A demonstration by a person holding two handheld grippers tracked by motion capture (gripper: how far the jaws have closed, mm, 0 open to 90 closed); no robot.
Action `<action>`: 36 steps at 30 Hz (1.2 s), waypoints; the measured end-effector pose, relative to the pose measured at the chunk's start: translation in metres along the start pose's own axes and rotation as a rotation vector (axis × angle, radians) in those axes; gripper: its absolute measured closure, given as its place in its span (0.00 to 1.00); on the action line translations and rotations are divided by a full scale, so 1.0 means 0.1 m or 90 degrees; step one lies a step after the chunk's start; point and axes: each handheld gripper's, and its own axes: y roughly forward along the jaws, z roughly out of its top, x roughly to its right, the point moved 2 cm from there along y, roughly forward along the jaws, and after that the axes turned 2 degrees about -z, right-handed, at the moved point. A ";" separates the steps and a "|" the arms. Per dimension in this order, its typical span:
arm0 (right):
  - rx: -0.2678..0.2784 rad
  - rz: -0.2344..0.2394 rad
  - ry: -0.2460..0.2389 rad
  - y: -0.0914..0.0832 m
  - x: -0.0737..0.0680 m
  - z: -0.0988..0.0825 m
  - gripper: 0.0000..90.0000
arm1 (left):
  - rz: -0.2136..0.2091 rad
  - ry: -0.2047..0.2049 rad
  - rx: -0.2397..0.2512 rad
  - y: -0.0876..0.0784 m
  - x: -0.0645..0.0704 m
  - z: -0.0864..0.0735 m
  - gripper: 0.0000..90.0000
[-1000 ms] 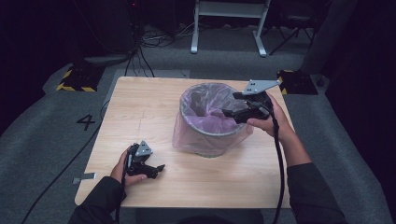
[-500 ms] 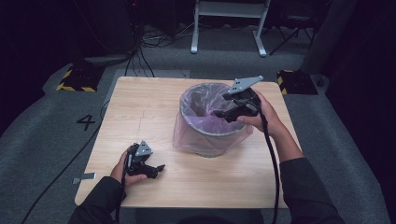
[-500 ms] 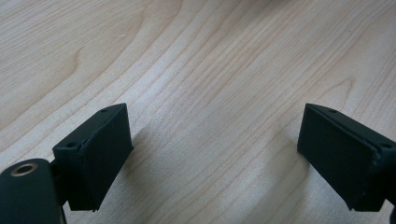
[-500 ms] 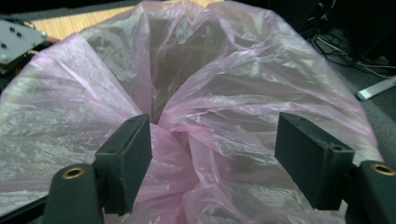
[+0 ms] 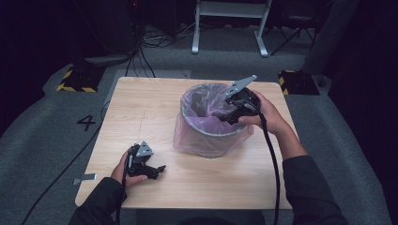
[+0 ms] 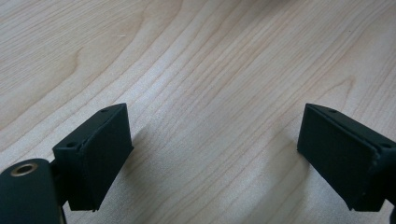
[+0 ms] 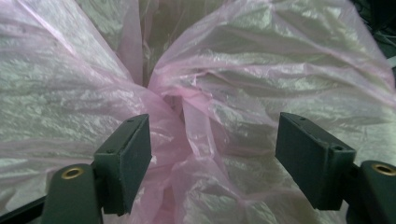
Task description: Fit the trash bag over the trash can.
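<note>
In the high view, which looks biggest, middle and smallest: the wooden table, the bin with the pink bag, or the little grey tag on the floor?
1. Light wooden table, largest.
2. Round grey bin lined with a pink plastic bag, middle.
3. Small grey tag on the floor, smallest.
The gaps are plain, so nearness doesn't change the order.

Pink bag (image 5: 187, 136), pale wood table (image 5: 141, 108)

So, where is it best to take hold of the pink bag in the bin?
Probably the bunched fold of the pink bag, from above through the bin's open top. The film gathers there into a ridge that stands between the open jaws of the right claw; elsewhere it lies flat.
</note>
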 end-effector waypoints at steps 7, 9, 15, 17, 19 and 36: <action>-0.040 0.004 -0.030 0.09 0.00 -0.01 0.30 | 0.001 0.000 0.001 0.00 0.00 0.00 0.11; -0.047 0.003 -0.029 0.09 0.00 -0.01 0.30 | 0.001 0.000 0.002 0.00 0.00 0.00 0.11; -0.054 0.004 -0.018 0.07 0.04 -0.03 0.29 | 0.001 0.000 0.001 0.00 0.00 0.00 0.11; -0.056 0.005 -0.017 0.09 0.04 -0.03 0.29 | 0.000 0.000 0.002 0.00 0.00 0.00 0.11; -0.065 0.000 -0.024 0.11 0.03 -0.03 0.29 | 0.000 0.000 0.000 0.00 0.00 0.00 0.11; -0.134 -0.009 -0.047 0.23 0.01 0.00 0.25 | 0.000 -0.001 0.001 0.00 0.00 0.00 0.11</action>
